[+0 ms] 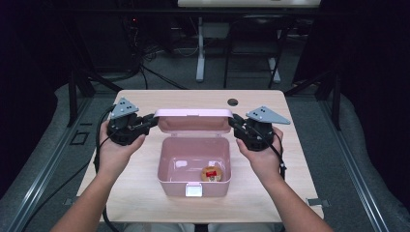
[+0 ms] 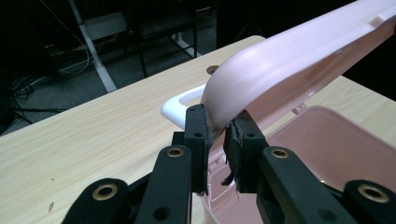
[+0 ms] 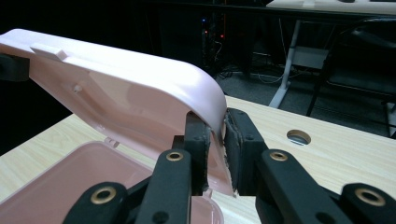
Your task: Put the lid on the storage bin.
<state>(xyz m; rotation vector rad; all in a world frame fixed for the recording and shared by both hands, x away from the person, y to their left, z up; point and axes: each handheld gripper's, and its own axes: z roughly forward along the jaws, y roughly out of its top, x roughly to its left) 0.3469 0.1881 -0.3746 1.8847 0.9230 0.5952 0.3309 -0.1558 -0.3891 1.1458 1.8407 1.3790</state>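
My left claw (image 1: 151, 121) pinches the left end of the pink lid (image 1: 193, 120); my right claw (image 1: 235, 122) pinches its right end. The lid runs crosswise between them, hinged along the far rim of the pink box (image 1: 167, 159) and raised above it (a white handle (image 2: 180, 103) shows behind the lid). Both hands sit equally near. The lid is glossy, with rounded corners. Inside the box, towards its near wall, lies a small round wrapped snack (image 1: 211, 173).
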